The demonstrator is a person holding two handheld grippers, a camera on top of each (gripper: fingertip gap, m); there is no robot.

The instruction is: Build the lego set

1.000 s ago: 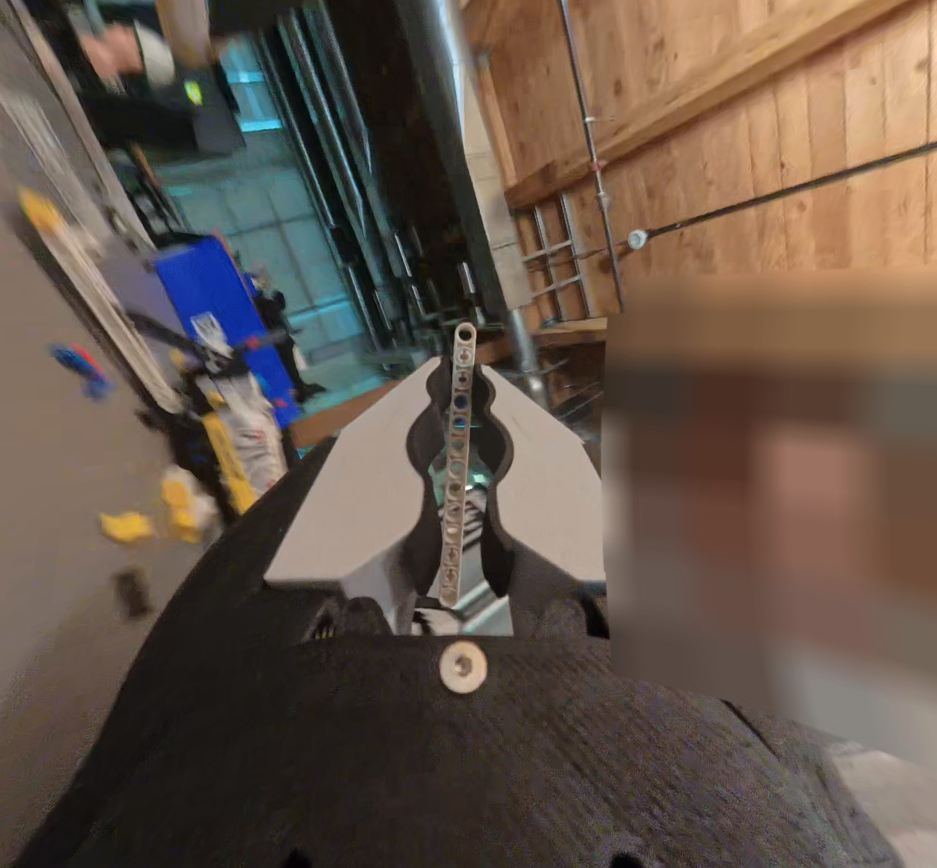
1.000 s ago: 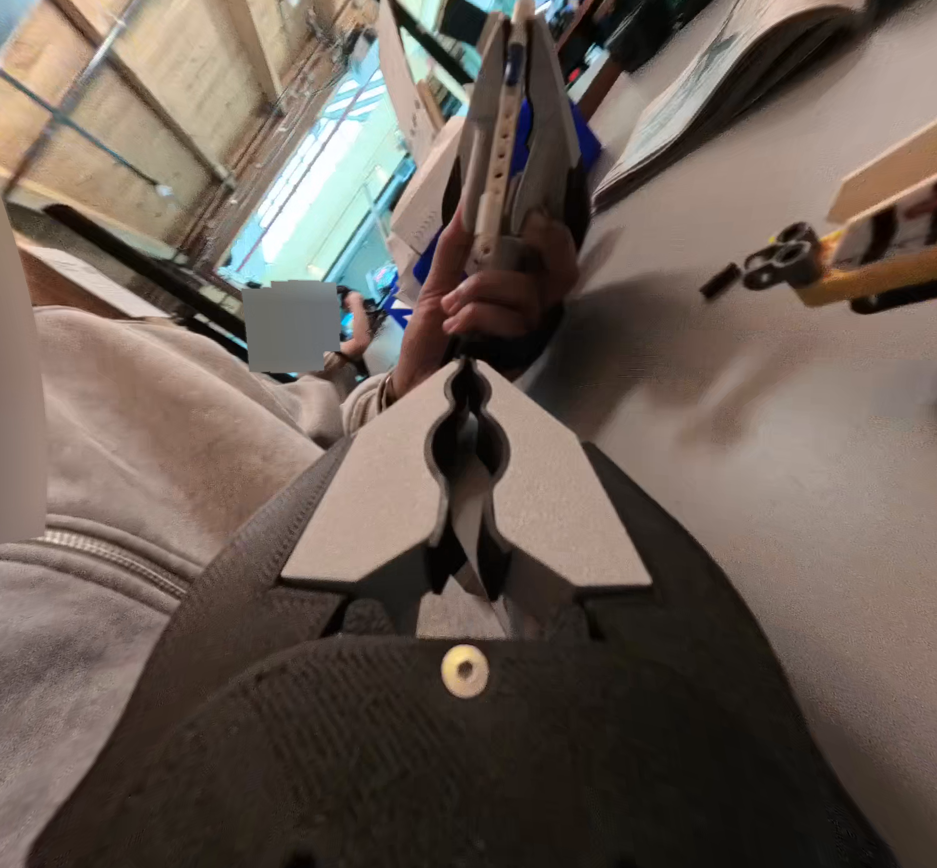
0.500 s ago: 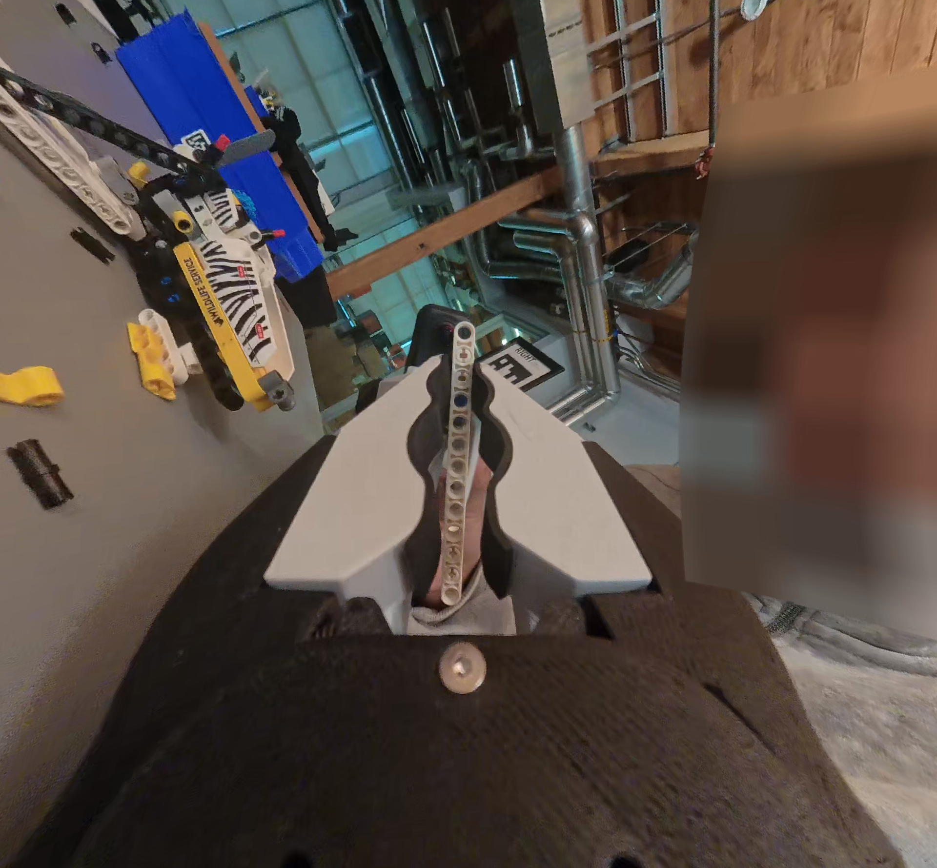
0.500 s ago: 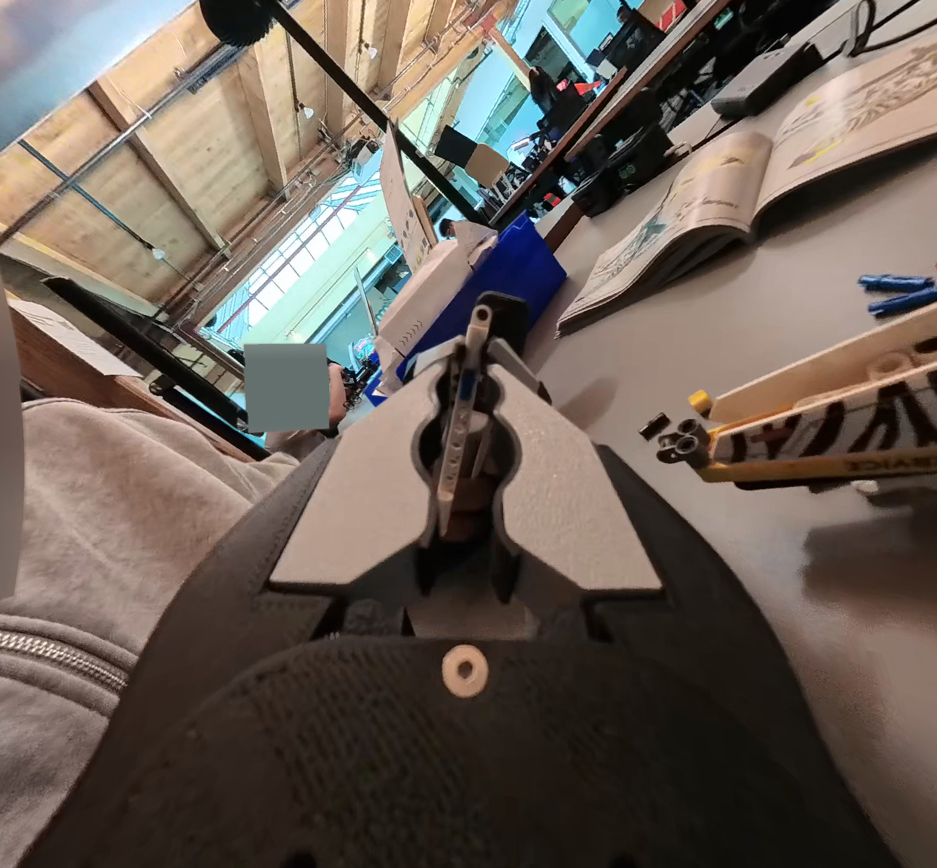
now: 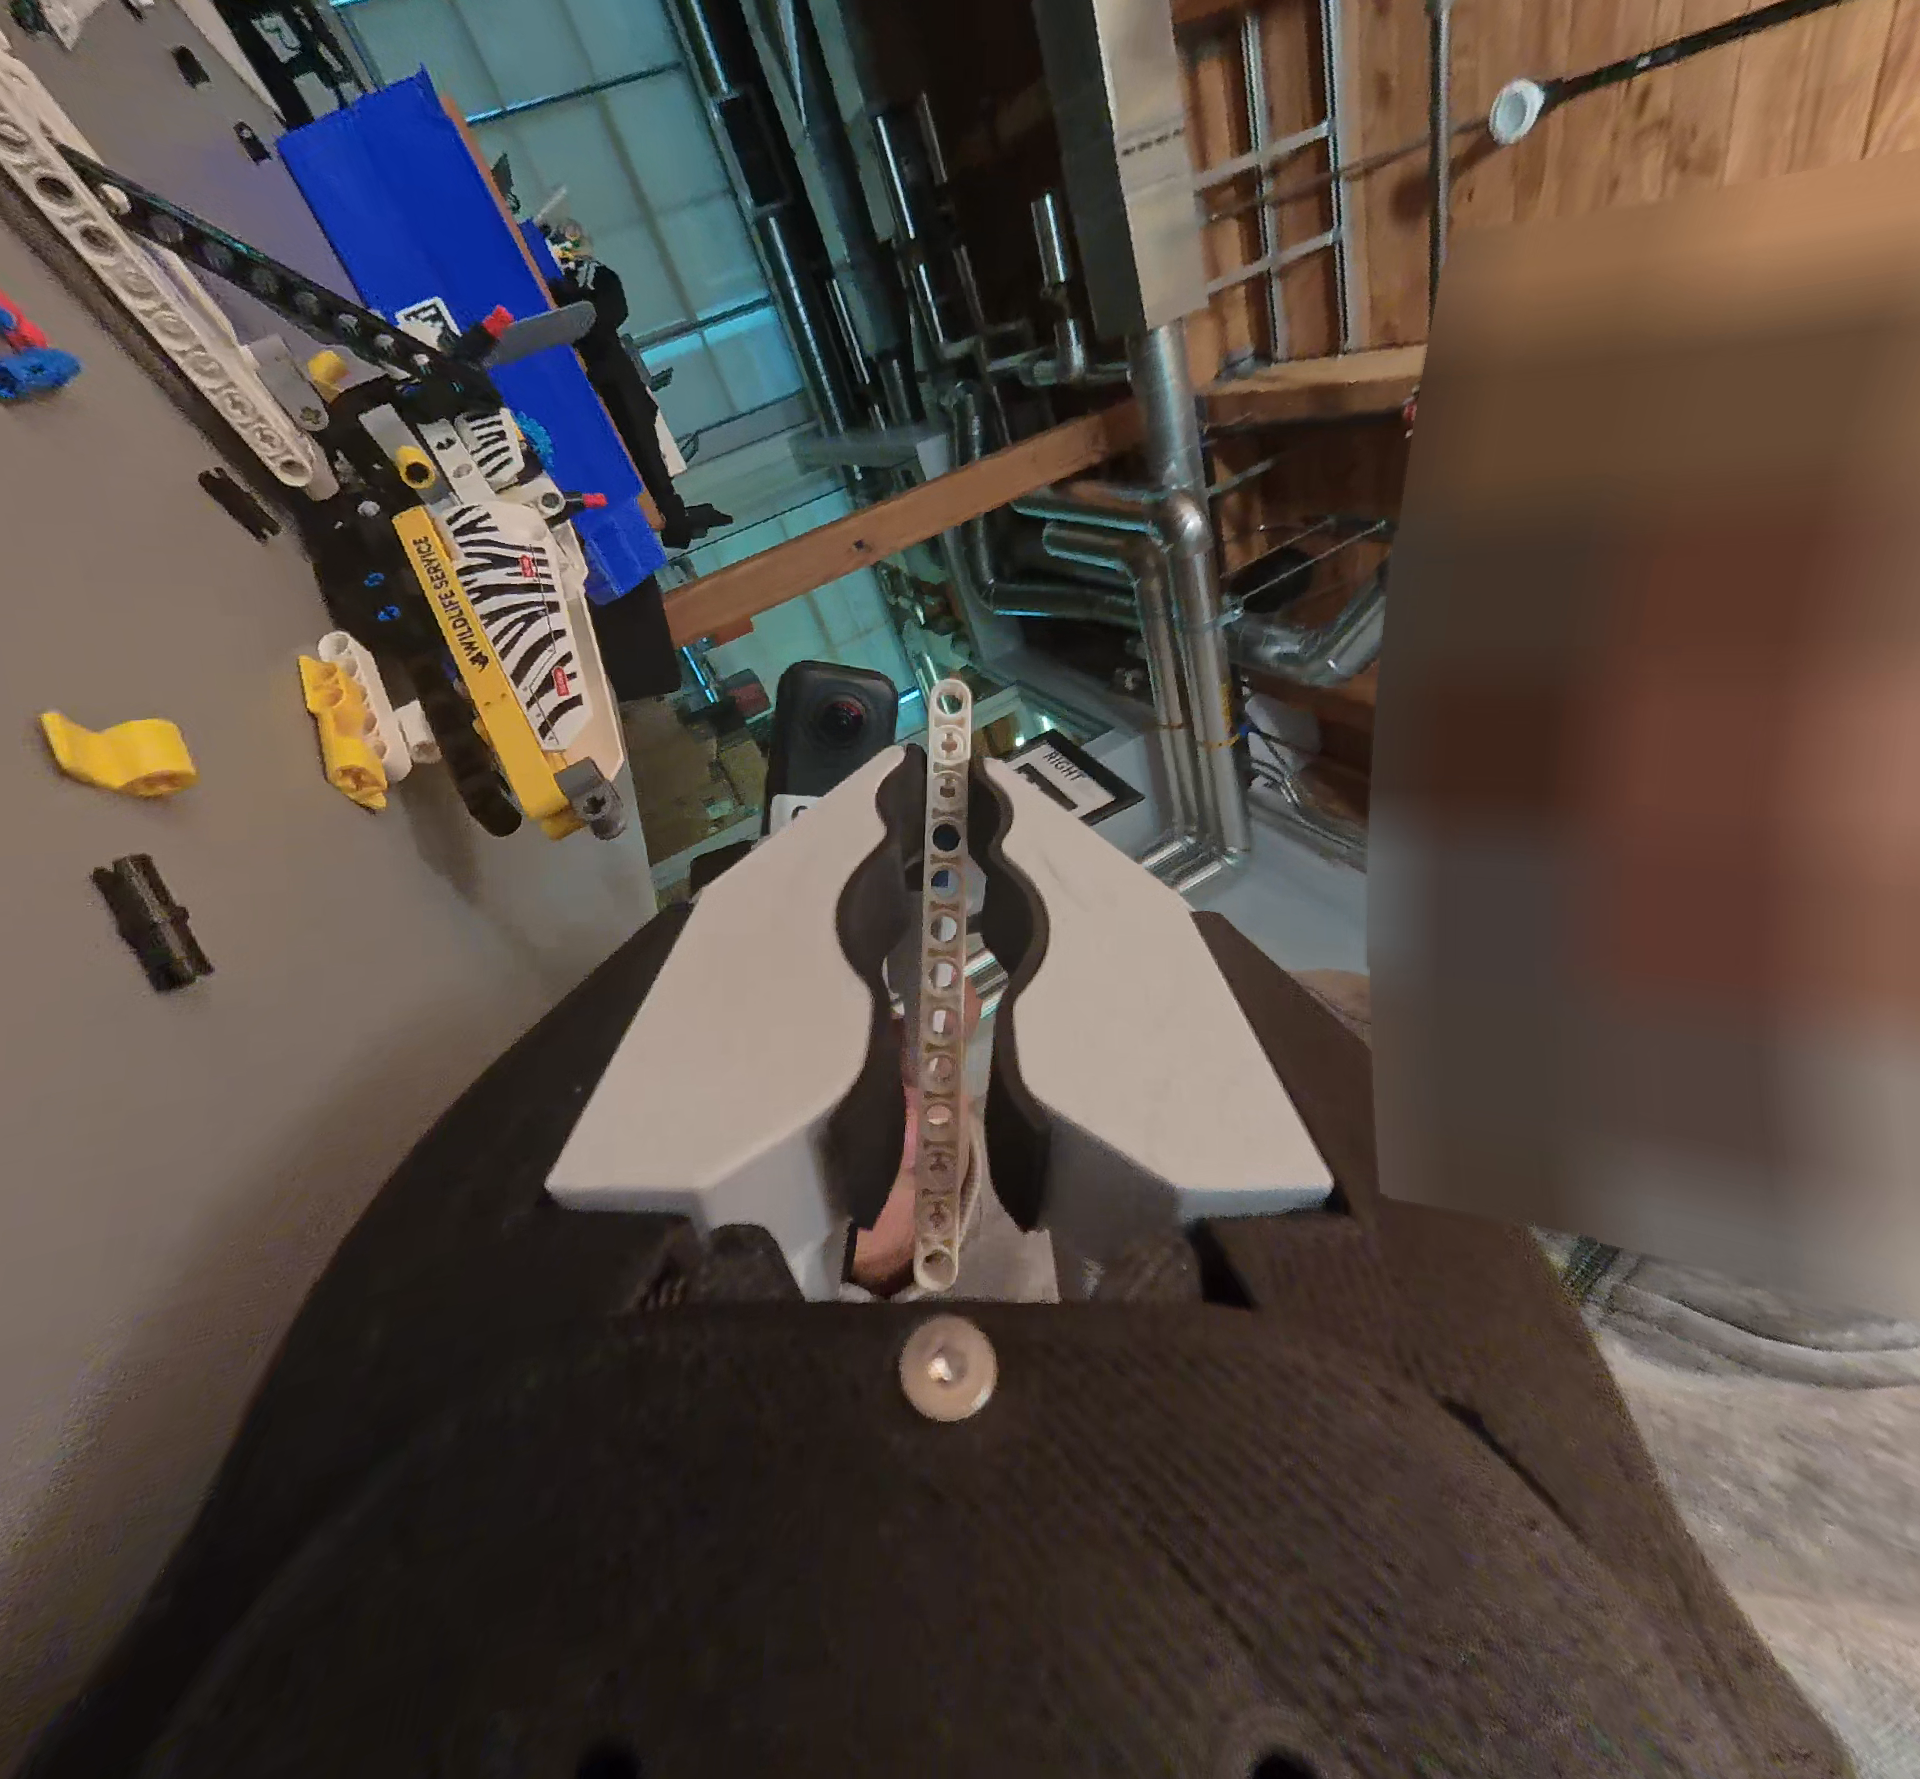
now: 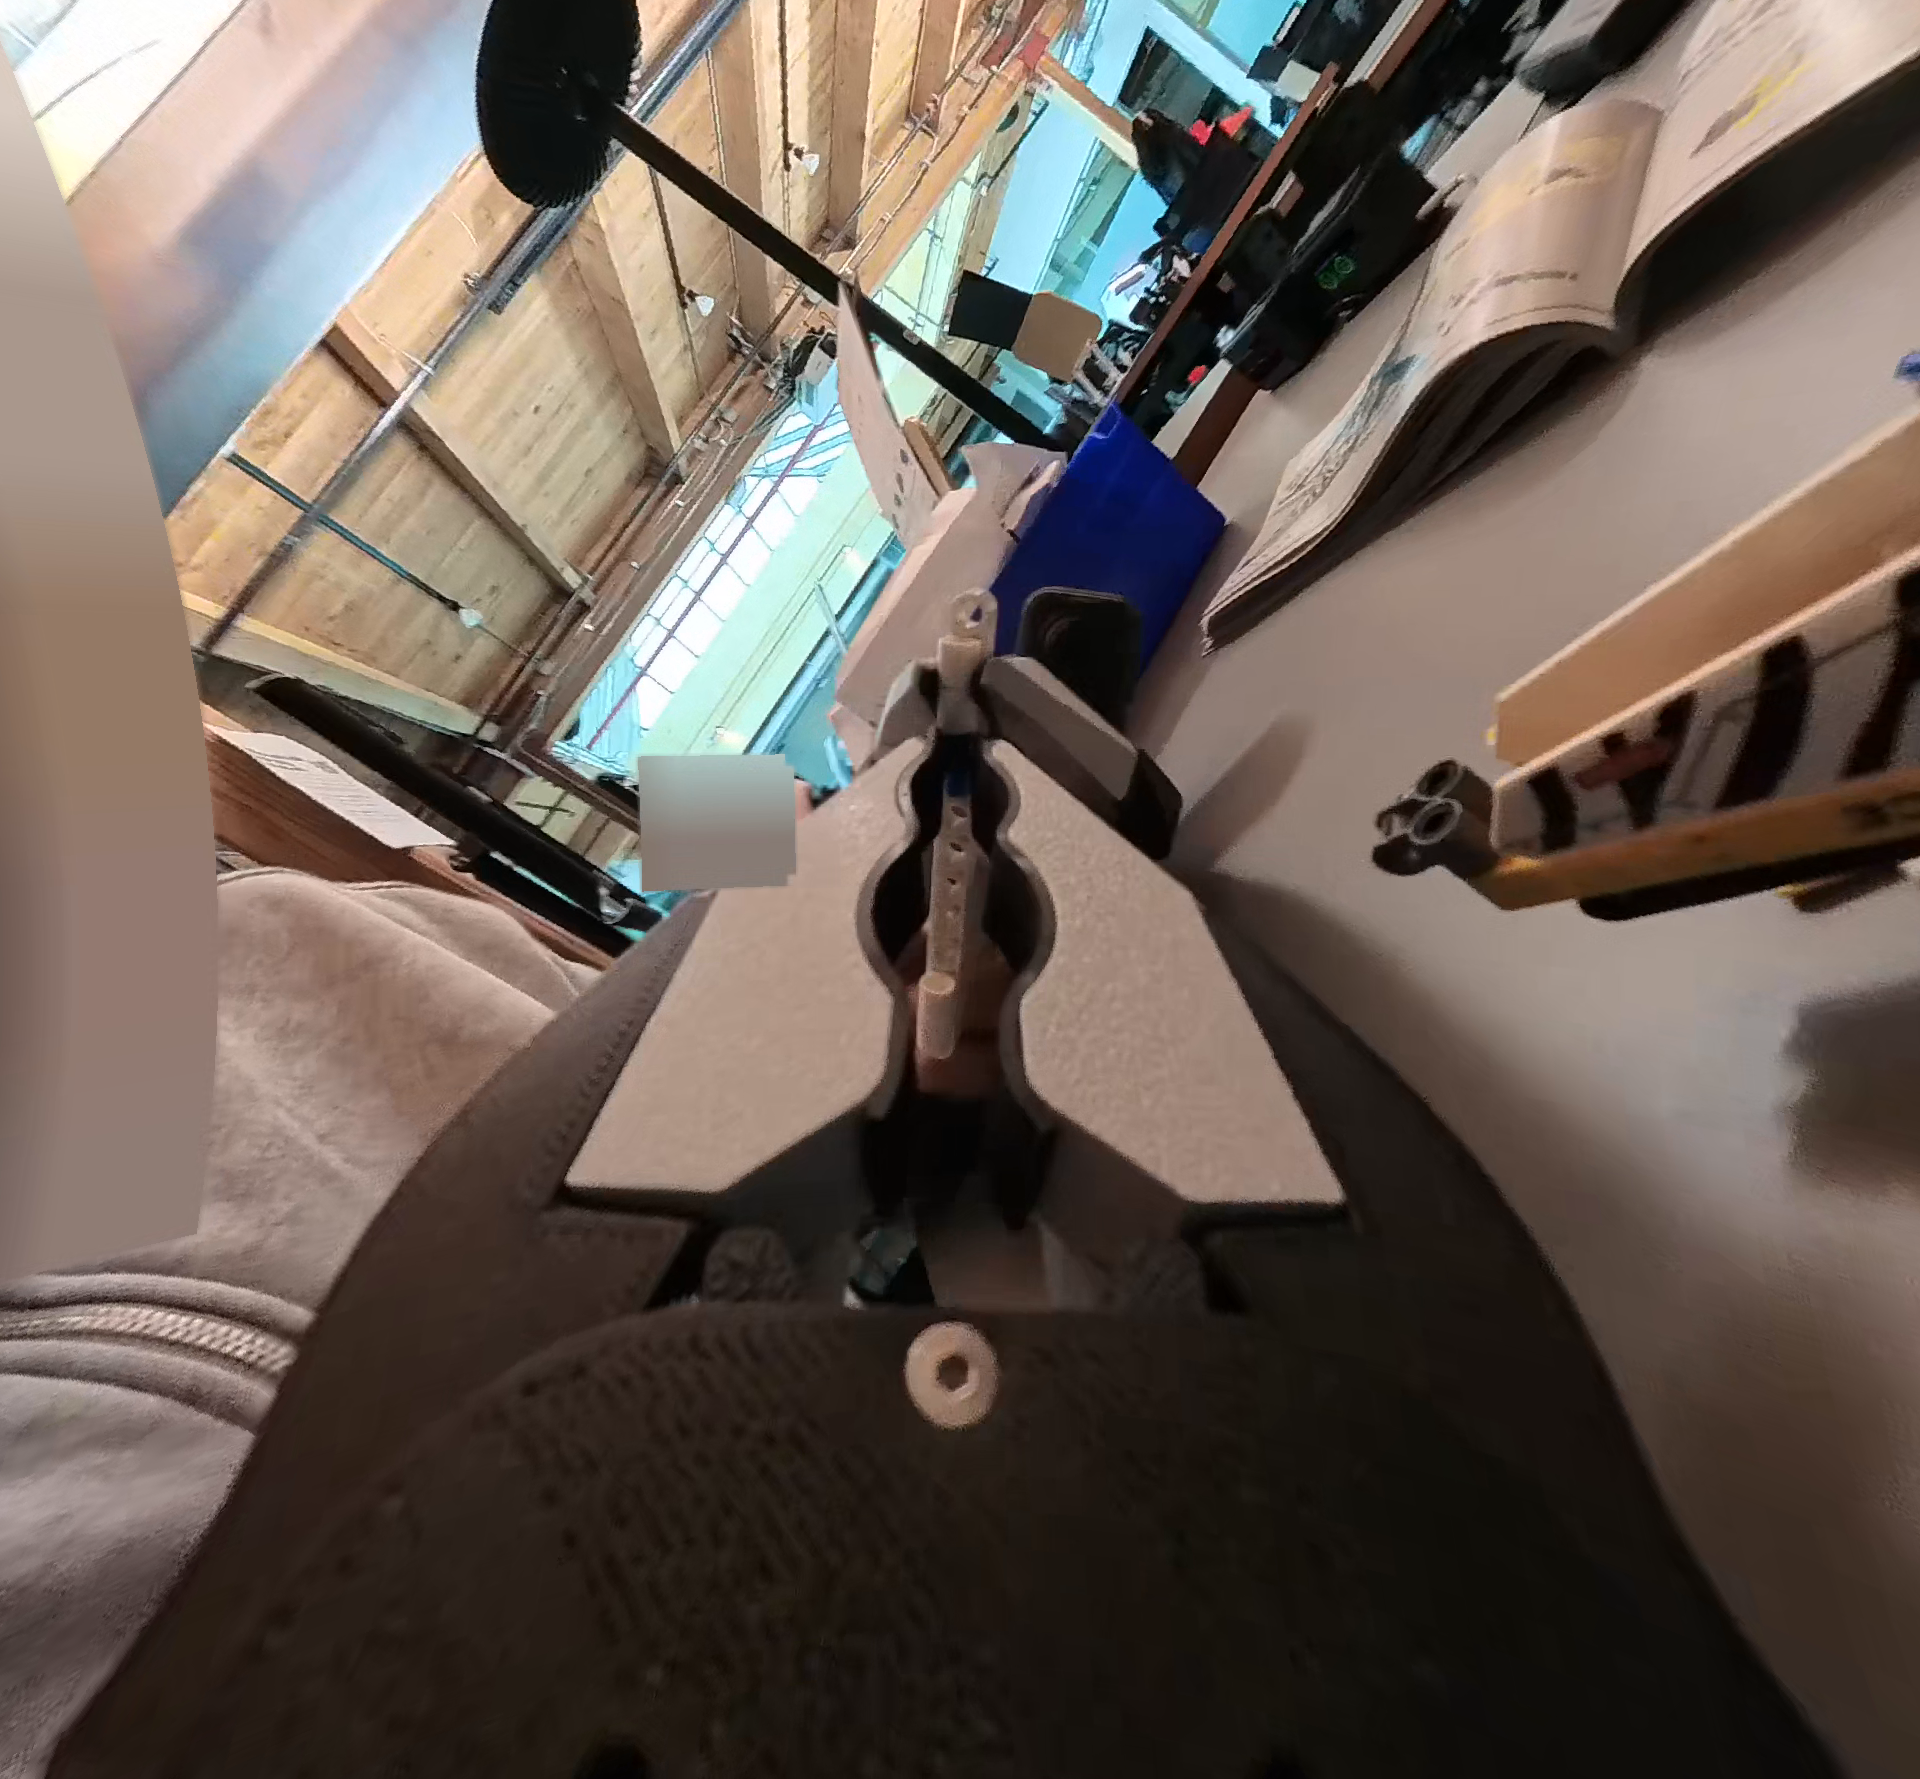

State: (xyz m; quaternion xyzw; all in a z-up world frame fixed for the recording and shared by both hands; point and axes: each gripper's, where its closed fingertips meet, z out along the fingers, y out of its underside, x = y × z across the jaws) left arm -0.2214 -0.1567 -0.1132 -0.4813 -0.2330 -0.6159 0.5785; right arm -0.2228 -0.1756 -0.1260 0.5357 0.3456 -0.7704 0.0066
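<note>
Left gripper [image 5: 948,799]: clamped on white holed beam [image 5: 943,991], raised off the table.
Right gripper [image 6: 956,784]: jaws narrow; whether it grips the beam, cannot tell.

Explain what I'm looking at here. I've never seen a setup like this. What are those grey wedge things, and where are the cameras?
There is no robot here. A person holds a hand-held gripper in each hand, and each has a camera looking along its two grey fingers. One picture is from the left hand-held gripper, which is shut on a thin pale beam with holes. The other is from the right hand-held gripper, which faces the first; whether it grips the beam is unclear. On the grey table lie a half-built zebra-striped model, a yellow piece, a black pin and an open booklet.
</note>
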